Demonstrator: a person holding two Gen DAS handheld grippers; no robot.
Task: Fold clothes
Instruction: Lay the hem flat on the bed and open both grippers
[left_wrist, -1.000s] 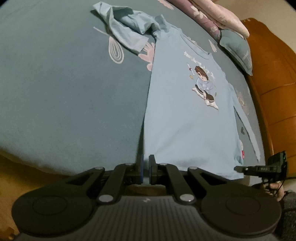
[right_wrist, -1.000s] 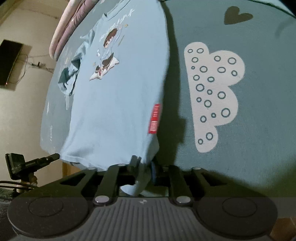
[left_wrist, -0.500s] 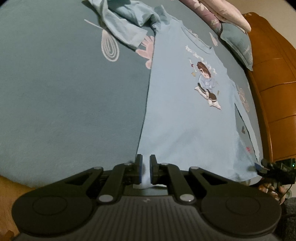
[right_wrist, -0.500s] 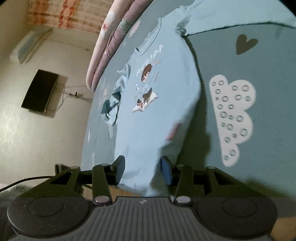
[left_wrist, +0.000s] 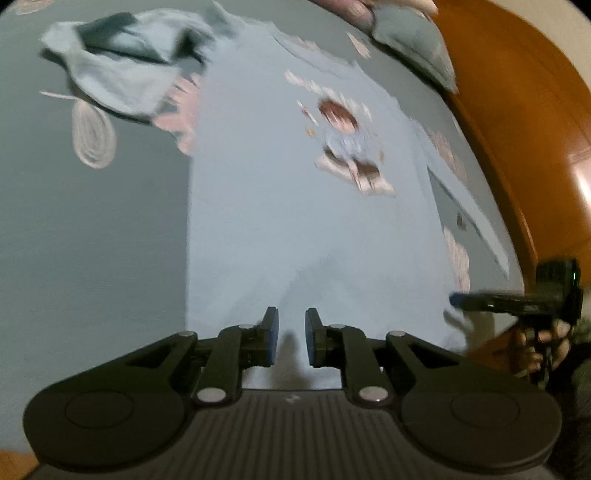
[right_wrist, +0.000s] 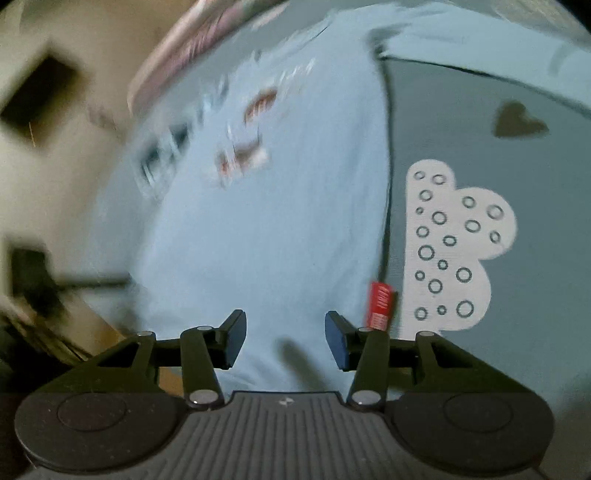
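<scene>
The shirt is pale blue, with a cartoon print of a brown-haired figure in blue, brown and white on the chest and a small red tag at its side seam. The bed wears a dull teal sheet printed with a white cloud dotted with teal rings, a dark heart, a white whisk outline and pink shapes. The headboard is orange-brown wood. Both grippers are black with blue pads.
</scene>
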